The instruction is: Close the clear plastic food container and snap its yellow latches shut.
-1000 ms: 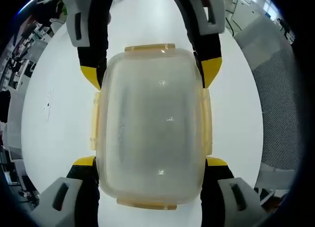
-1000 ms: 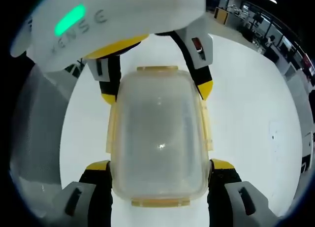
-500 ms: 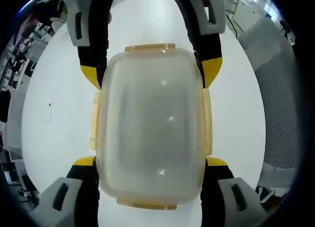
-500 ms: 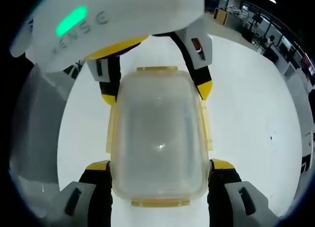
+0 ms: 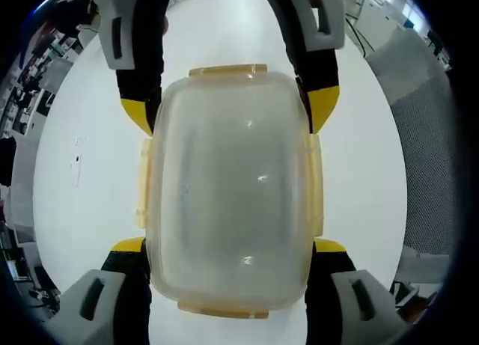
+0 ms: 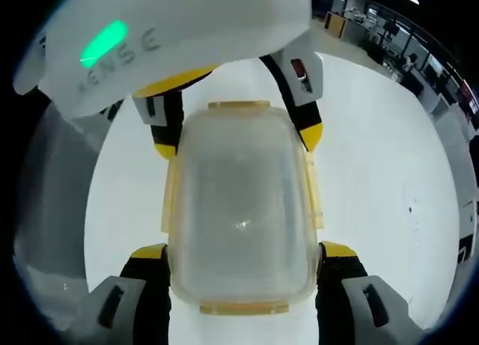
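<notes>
Container (image 5: 230,203) dead centre in the left gripper view, lid on, lying on a smooth, glossy white table (image 5: 82,203) with a curved edge. It is a rounded rectangle of cloudy clear plastic, soft corners, little glints on the lid. Yellow latches (image 5: 142,184) run along all four sides and look folded flat against the rim, though through the fisheye I can't swear each one is snapped home.

Left gripper (image 5: 230,251) comes in from 6 o'clock, black jaws with yellow tips spread wide, one tip on each long side of the box, touching or just beside it. Right gripper (image 5: 228,109) reaches in from 12 o'clock, spread the same way around the far end.

Right gripper view now: the container (image 6: 241,210) sits central again, right gripper (image 6: 243,255) straddling it from 6 o'clock, left gripper (image 6: 238,135) at 12 o'clock under its glossy white housing (image 6: 172,31) with a green light. Beyond the table, a grey mesh chair (image 5: 430,150) at 3 o'clock in the left gripper view, and an office of desks (image 6: 389,31) under ceiling lights at 1 o'clock in the right gripper view.
</notes>
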A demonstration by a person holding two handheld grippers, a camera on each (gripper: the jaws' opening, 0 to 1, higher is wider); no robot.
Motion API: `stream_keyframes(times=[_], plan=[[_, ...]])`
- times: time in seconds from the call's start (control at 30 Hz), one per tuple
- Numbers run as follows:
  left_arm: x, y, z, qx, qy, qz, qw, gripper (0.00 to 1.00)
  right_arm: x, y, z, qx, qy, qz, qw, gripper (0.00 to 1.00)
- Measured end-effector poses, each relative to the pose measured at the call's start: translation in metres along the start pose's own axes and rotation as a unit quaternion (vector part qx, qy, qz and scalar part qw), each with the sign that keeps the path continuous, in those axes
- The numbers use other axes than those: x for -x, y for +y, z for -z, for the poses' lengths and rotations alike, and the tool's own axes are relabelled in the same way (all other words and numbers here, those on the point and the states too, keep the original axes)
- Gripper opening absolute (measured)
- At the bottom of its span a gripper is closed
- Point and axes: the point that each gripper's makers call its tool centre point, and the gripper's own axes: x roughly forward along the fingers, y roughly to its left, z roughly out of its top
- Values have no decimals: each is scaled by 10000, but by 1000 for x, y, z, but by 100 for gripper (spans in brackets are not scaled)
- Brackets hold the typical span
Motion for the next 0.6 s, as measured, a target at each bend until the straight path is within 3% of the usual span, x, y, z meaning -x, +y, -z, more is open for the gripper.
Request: stream_keyframes(times=[0.43, 0.6], plan=[[0, 2, -1, -161, -72, -30, 9998, 86, 3, 0, -1, 22, -207, -20, 9998, 81], [3, 1, -1, -70, -234, -7, 9997, 86, 5, 0, -3, 110, -384, 51, 9992, 81]])
